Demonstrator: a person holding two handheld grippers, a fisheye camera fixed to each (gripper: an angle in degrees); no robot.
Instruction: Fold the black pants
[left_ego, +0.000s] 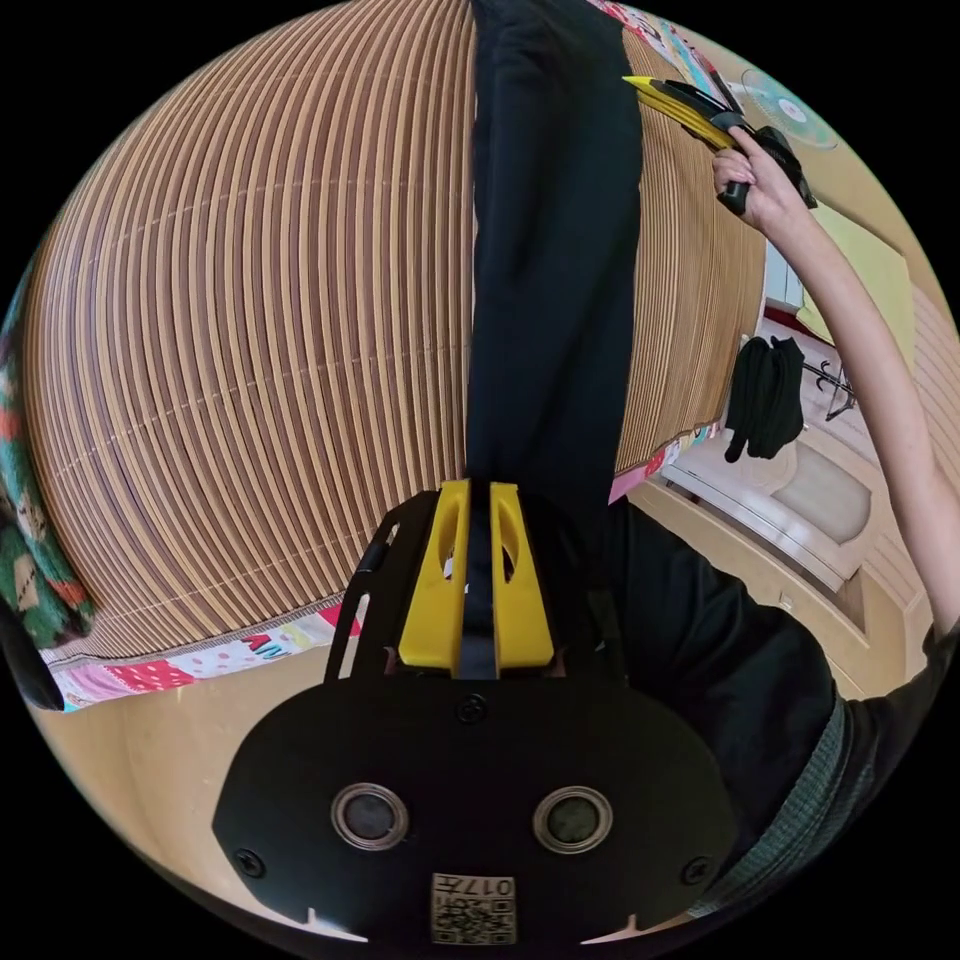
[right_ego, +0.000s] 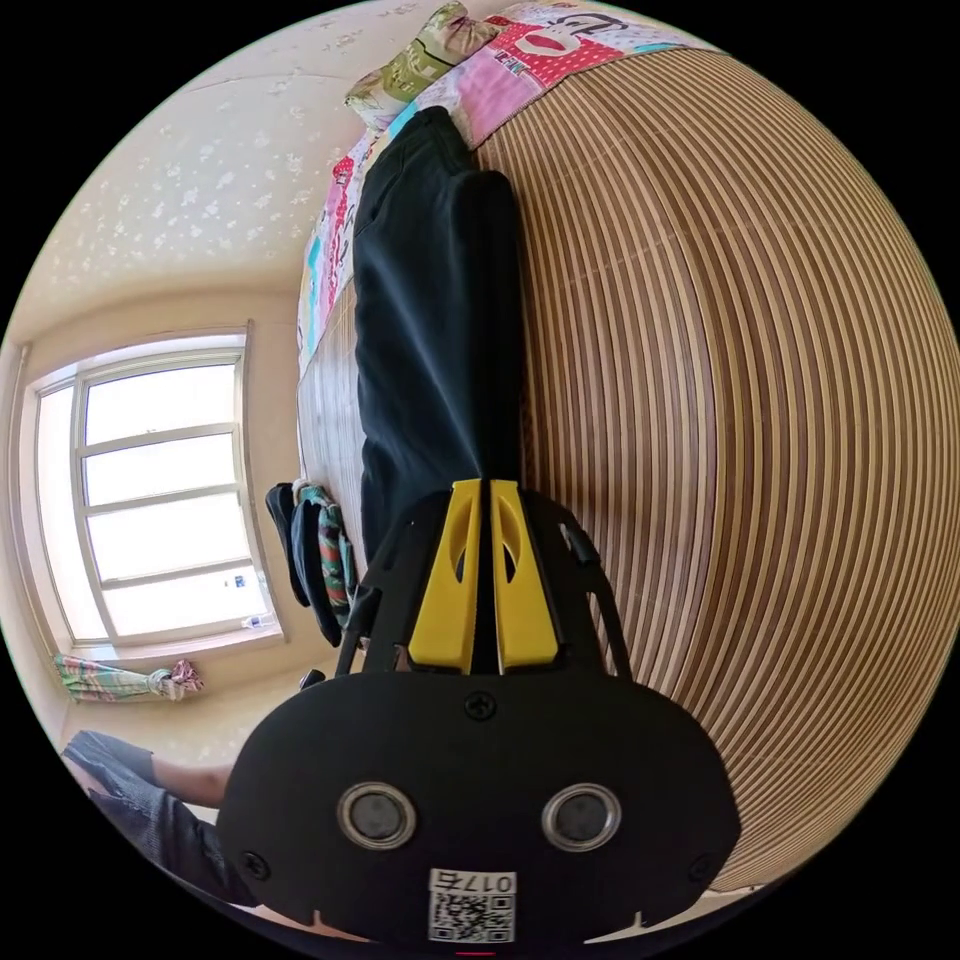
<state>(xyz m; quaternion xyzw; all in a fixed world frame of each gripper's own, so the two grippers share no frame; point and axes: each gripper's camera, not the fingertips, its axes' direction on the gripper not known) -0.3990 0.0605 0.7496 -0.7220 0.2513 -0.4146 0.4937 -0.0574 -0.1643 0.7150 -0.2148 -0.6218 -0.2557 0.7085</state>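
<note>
Black pants (left_ego: 555, 260) lie stretched long across a striped bamboo mat (left_ego: 250, 350) on a bed; the left claw (left_ego: 478, 500) is clenched on one end of the fabric; the right claw (right_ego: 484, 495) grips the other end, both yellow jaws pressing the cloth; a patchwork sheet (right_ego: 510, 70) edges the mat; a window (right_ego: 160, 500) stands beyond.

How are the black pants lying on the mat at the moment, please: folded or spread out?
Spread out: the black pants stretch as one long strip across the striped mat.
</note>
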